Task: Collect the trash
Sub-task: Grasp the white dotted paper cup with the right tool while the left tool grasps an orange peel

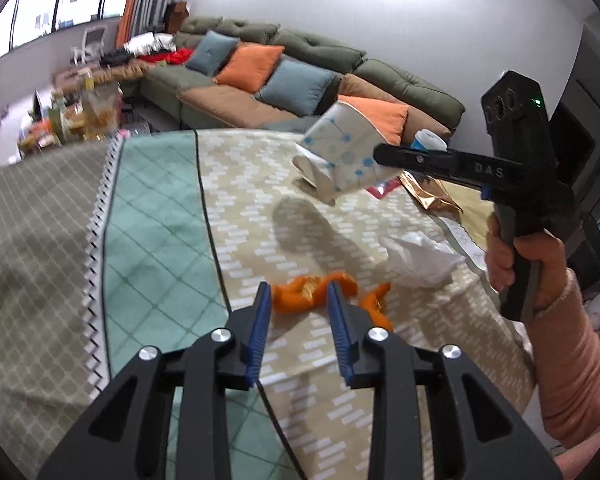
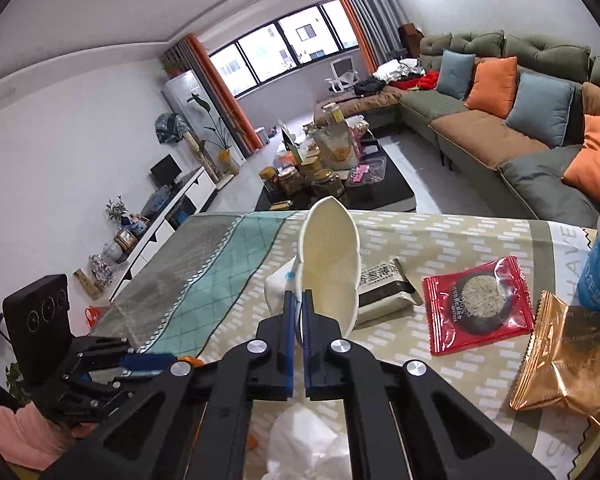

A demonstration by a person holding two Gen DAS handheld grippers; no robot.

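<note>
Currently right gripper is clamped on the wall of a squashed paper cup, held clear above the table. Left gripper hangs with jaws apart over orange peel near the table's near edge; crumpled tissue lies just beside

Paper cup held above tablecloth; tissue pack behind it. Snack packet to its right, foil packet further right. Orange peel near crumpled tissue.
</note>
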